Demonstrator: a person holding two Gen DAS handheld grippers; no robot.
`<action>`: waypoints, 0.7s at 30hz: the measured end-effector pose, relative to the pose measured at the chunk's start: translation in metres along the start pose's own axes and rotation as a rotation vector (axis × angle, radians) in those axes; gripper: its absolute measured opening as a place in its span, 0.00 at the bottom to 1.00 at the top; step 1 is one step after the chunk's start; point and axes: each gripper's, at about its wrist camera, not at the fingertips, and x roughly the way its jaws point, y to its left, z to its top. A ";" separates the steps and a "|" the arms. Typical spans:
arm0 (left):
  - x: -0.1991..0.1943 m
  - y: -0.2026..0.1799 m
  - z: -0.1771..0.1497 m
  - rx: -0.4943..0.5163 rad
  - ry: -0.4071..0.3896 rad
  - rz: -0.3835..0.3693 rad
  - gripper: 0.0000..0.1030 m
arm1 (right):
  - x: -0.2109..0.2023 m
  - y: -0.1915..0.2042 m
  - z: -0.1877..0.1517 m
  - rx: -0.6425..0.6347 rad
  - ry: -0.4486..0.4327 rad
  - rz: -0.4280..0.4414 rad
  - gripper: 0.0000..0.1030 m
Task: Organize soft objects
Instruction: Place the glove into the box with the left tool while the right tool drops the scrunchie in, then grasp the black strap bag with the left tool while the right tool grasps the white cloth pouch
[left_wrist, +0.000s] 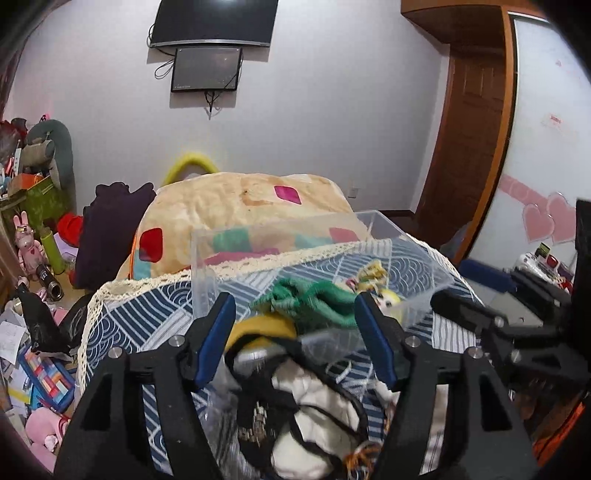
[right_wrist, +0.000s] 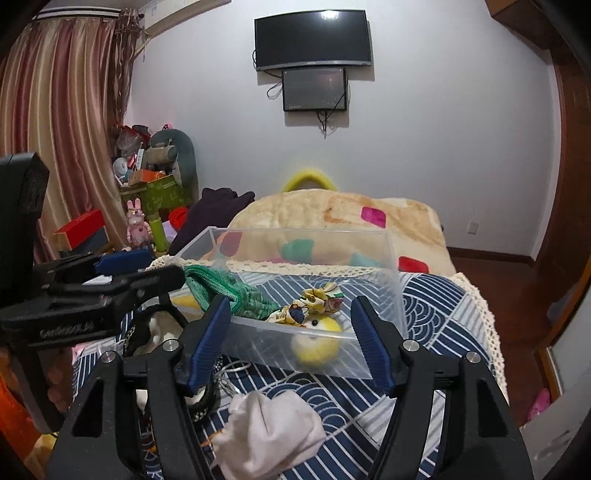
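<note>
A clear plastic box (right_wrist: 391, 258) stands on the blue patterned cloth (right_wrist: 436, 295); it also shows in the left wrist view (left_wrist: 207, 258). Inside lie a green knitted piece (right_wrist: 221, 288), a yellow patterned scrunchie (right_wrist: 314, 301) and a yellow plush toy (right_wrist: 317, 345). My right gripper (right_wrist: 291, 328) is open and empty, just before the box's near wall. A white cloth (right_wrist: 269, 432) lies under it. My left gripper (left_wrist: 295, 325) is open over a heap of a yellow soft item (left_wrist: 258, 328), black-and-white fabric (left_wrist: 317, 424) and the green piece (left_wrist: 317, 295).
A beige blanket (right_wrist: 332, 218) with coloured patches lies beyond the box. A dark garment (right_wrist: 214, 210) and cluttered boxes and toys (right_wrist: 155, 192) stand at the left. My left gripper shows at the left of the right wrist view (right_wrist: 122, 269). Floor clutter (left_wrist: 33, 369) lies left of the bed.
</note>
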 end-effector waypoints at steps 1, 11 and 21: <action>-0.003 0.000 -0.005 -0.002 0.000 -0.005 0.67 | -0.002 0.001 -0.001 -0.004 -0.004 -0.004 0.65; -0.013 0.002 -0.054 -0.035 0.078 -0.041 0.68 | -0.006 0.009 -0.028 -0.033 0.023 -0.015 0.76; -0.003 0.002 -0.083 -0.039 0.108 0.009 0.70 | 0.001 0.013 -0.064 -0.015 0.110 0.011 0.76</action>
